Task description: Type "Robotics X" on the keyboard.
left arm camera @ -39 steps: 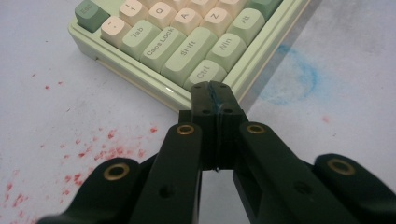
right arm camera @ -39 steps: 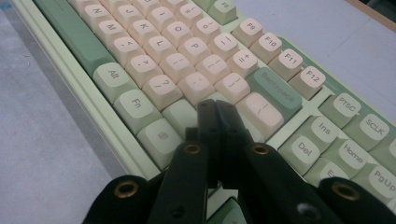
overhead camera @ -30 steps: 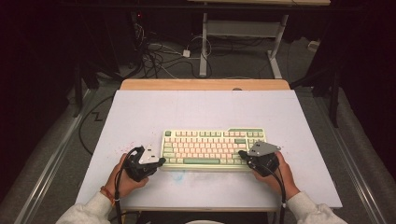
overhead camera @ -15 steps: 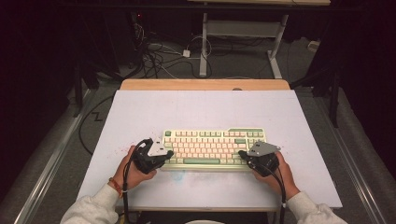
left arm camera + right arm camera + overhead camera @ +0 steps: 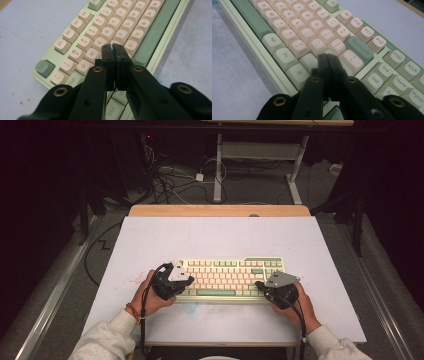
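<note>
A white-topped bench with a wooden strip along its far edge is seen from above, and on its near half a pale green keyboard with cream keys lies square to the person. Beyond the bench, tangled cables and the legs of a second table are spread over the floor, well apart from the work. The left claw is held over the keyboard's left end, and in the left gripper view its tips are poised above the letter rows near the D key, closed tight with nothing between them. The right claw is set at the keyboard's right end, its tips shut and empty above the keys by the Enter key. Typing with closed tips appears to be in hand. Two neighbouring keys could be struck at once, since the joined tips are nearly as broad as one keycap. The light keyboard could be pushed askew if a key is pressed at a slant. Faint red specks are noted left of the keyboard; nothing is placed in the way.
</note>
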Action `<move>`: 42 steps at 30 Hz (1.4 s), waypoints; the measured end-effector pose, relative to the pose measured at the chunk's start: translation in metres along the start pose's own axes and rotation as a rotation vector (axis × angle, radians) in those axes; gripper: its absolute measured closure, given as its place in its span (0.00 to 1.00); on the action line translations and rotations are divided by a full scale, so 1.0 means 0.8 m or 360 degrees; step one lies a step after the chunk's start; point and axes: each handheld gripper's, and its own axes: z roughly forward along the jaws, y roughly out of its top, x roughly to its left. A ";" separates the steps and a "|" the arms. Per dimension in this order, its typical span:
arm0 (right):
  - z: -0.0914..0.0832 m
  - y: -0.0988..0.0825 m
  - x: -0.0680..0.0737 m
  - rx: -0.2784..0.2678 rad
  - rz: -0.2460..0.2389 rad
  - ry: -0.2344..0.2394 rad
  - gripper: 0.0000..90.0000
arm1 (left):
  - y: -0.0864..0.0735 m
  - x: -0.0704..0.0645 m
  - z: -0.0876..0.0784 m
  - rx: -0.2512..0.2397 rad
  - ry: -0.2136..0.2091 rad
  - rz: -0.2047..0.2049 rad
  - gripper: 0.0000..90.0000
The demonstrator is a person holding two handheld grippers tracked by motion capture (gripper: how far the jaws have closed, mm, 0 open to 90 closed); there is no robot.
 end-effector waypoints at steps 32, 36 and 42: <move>0.000 0.000 0.000 -0.0001 -0.0007 -0.0003 1.00 | 0.015 -0.008 0.033 0.0109 -0.0076 0.0059 0.95; 0.000 0.000 0.001 0.0001 -0.0010 -0.0006 1.00 | 0.013 -0.008 0.036 0.0107 -0.0068 0.0058 0.97; 0.000 0.000 0.001 0.0001 -0.0012 -0.0006 1.00 | 0.014 -0.009 0.033 0.0098 -0.0057 0.0072 0.95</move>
